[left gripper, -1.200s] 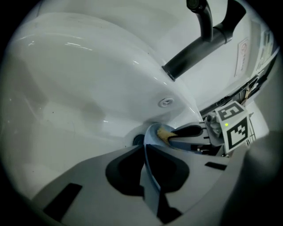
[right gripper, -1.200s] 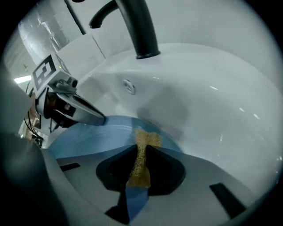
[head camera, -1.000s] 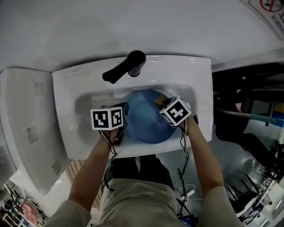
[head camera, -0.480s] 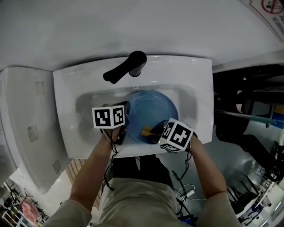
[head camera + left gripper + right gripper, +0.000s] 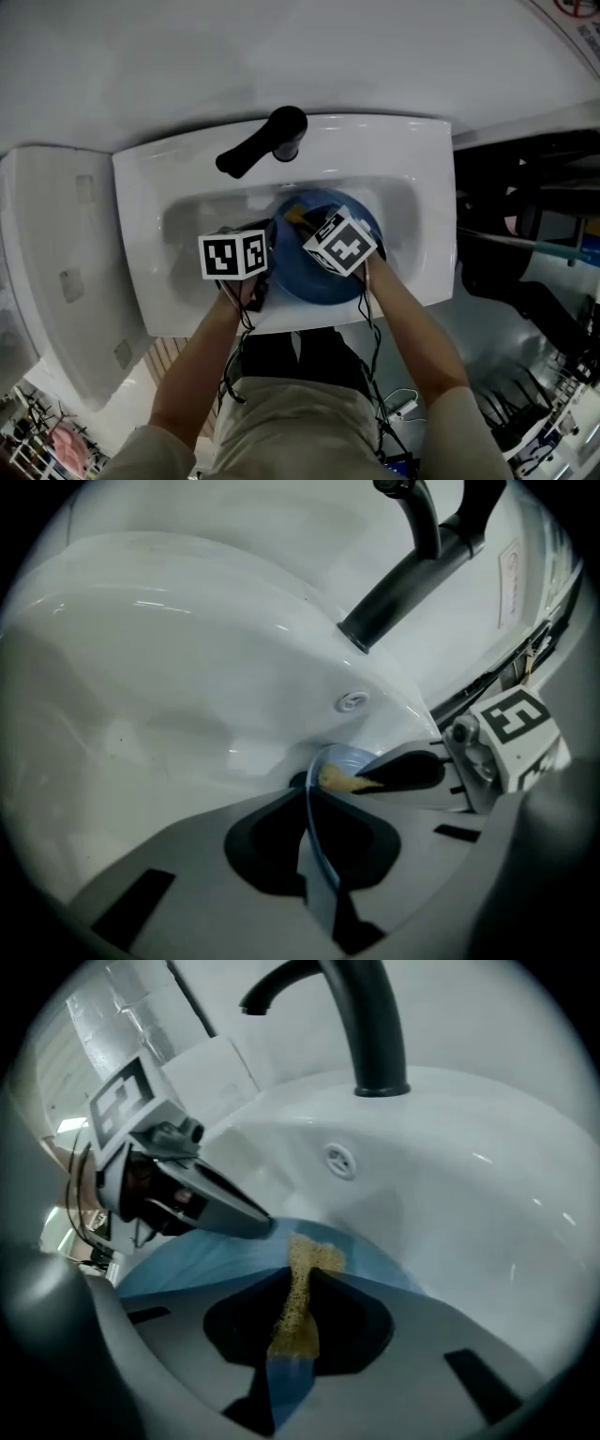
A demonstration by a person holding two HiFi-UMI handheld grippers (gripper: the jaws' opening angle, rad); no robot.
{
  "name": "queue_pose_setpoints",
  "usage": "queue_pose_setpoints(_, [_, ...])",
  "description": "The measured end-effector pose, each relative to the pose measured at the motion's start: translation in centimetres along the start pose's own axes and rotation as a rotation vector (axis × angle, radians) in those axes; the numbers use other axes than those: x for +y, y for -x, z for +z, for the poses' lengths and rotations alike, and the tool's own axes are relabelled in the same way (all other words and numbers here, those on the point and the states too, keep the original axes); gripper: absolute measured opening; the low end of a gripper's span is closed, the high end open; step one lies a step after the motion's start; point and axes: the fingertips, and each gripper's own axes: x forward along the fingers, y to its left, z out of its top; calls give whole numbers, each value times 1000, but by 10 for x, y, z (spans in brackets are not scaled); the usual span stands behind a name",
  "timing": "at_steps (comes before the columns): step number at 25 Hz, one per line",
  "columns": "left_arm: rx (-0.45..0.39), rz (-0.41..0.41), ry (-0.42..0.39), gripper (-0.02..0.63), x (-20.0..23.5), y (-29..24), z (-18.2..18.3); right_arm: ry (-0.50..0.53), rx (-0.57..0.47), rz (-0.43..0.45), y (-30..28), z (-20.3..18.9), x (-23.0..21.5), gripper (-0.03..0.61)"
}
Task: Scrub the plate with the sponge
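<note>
A blue plate (image 5: 323, 277) stands tilted in the white sink (image 5: 141, 234). My left gripper (image 5: 268, 251) is shut on the plate's left rim, and its jaws have just closed a little tighter on it. In the left gripper view the thin blue rim (image 5: 312, 829) runs between the jaws of that gripper (image 5: 314, 803). My right gripper (image 5: 300, 217) is shut on a yellow sponge (image 5: 296, 213) at the plate's far side. In the right gripper view the sponge (image 5: 300, 1302) is pinched in that gripper (image 5: 298, 1288) and its tip lies on the plate (image 5: 206, 1260).
A black faucet (image 5: 267, 141) arches over the basin's far edge, close above the sponge. An overflow hole (image 5: 339, 1161) sits in the basin wall behind the plate. The person's legs stand against the sink's front edge. A grey panel (image 5: 56, 281) lies to the left.
My right gripper swept the sponge from the plate's far right to its near rim, then up to its far side. The left gripper and the plate stayed put.
</note>
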Motion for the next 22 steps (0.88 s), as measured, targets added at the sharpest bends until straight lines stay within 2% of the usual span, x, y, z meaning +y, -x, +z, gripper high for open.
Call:
queue_pose_setpoints(4, [-5, -2, -1, 18, 0, 0, 1, -16, 36, -96, 5, -12, -34, 67])
queue_pose_setpoints(7, [-14, 5, -12, 18, 0, 1, 4, 19, 142, -173, 19, -38, -55, 67])
queue_pose_setpoints(10, [-5, 25, -43, 17, -2, 0, 5, 51, 266, -182, 41, -70, -62, 69])
queue_pose_setpoints(13, [2, 27, -51, 17, -6, -2, 9, 61, 355, -124, 64, -93, -48, 69])
queue_pose_setpoints(16, [1, 38, -47, 18, -8, -3, 9, 44, 409, -5, 85, -108, -12, 67])
queue_pose_setpoints(22, [9, 76, -46, 20, -4, -3, 4, 94, 329, 282, 96, -89, 73, 69])
